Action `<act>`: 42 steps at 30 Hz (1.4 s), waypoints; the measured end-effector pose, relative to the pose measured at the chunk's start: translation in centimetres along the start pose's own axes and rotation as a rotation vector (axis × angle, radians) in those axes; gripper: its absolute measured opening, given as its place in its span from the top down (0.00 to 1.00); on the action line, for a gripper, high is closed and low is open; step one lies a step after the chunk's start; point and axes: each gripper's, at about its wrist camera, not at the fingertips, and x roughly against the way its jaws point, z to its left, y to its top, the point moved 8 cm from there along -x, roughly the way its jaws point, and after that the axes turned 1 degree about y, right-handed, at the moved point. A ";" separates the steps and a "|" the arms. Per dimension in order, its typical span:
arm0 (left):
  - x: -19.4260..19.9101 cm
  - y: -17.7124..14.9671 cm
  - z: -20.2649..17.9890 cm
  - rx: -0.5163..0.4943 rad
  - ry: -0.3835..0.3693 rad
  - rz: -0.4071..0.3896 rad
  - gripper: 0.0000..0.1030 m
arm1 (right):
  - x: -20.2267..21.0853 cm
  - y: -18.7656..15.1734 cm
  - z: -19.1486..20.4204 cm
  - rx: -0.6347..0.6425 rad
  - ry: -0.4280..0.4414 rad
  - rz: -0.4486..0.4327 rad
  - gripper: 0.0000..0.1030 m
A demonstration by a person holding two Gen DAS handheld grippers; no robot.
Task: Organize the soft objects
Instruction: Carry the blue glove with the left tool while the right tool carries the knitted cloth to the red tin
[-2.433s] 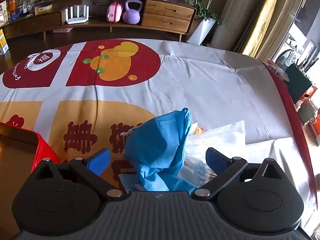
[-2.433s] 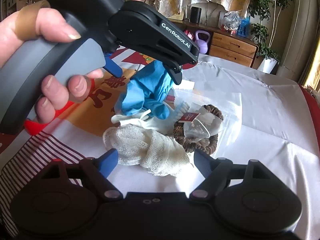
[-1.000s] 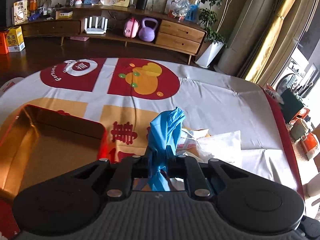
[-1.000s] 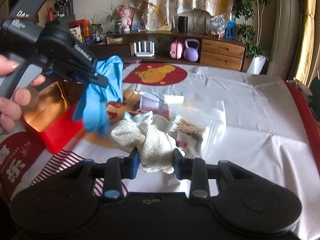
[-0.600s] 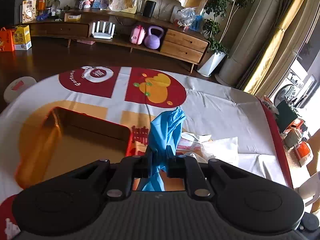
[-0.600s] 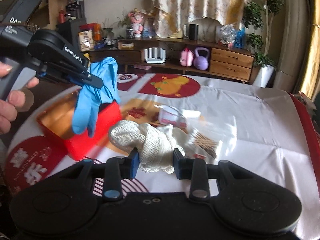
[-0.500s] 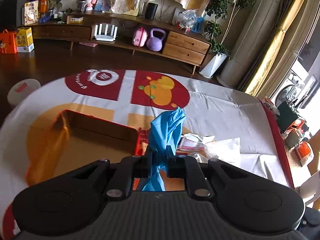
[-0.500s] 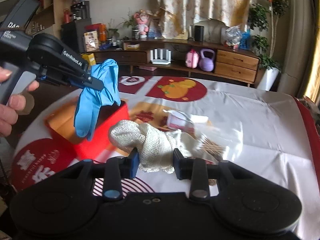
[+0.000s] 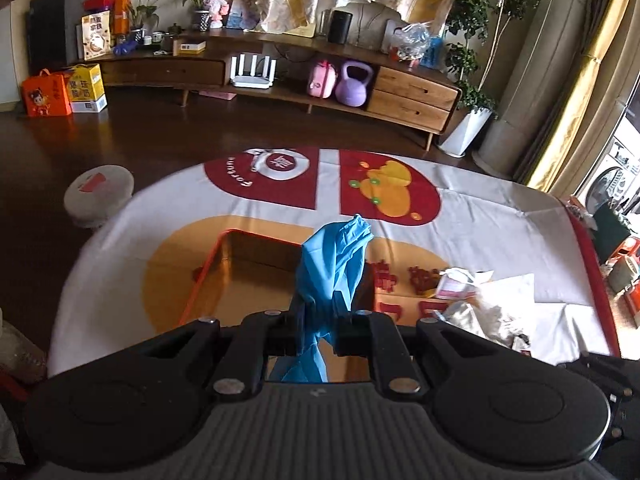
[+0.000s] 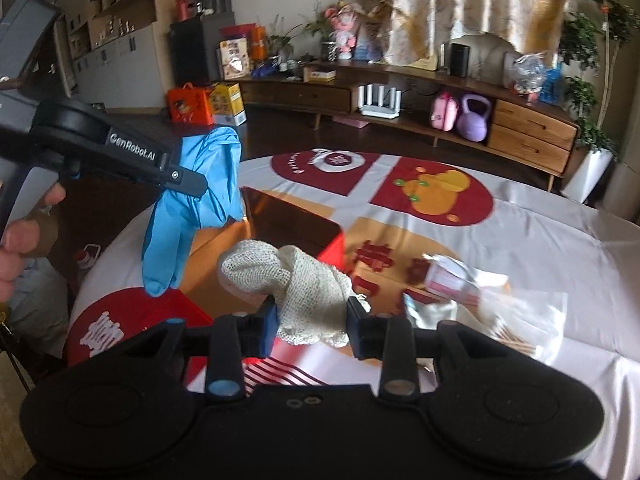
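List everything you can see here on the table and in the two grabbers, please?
blue glove: one, blue, hanging from the left gripper over the box
mesh cloth: one, cream, clamped in the right gripper
box: one, red outside, gold inside, open on the tablecloth
tablecloth: one, white with red and yellow prints, covering the table
plastic packets: several, clear, right of the box
left gripper: one, black, shut
right gripper: one, black, blue pads
hand: one, holding the left gripper's handle

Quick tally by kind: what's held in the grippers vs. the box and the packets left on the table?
Held soft items: 2, the blue glove in the left gripper and the white mesh cloth in the right gripper.
Red boxes: 1.
Packets on the tablecloth: at least 2, blurred.
Total: at least 5.
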 end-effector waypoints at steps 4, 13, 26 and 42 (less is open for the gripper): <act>-0.2 0.1 1.5 -0.005 0.023 0.006 0.88 | -1.8 1.6 1.3 0.010 0.016 0.026 0.67; -1.5 -0.1 4.8 0.007 0.054 0.027 0.88 | -6.1 4.4 3.5 0.049 0.015 0.062 0.68; -6.0 -0.7 7.3 0.018 0.086 0.099 0.88 | -13.4 5.6 3.8 0.076 -0.020 0.146 0.68; -12.2 -1.6 7.2 -0.012 0.104 0.180 0.88 | -18.9 4.1 3.0 0.101 -0.019 0.236 0.67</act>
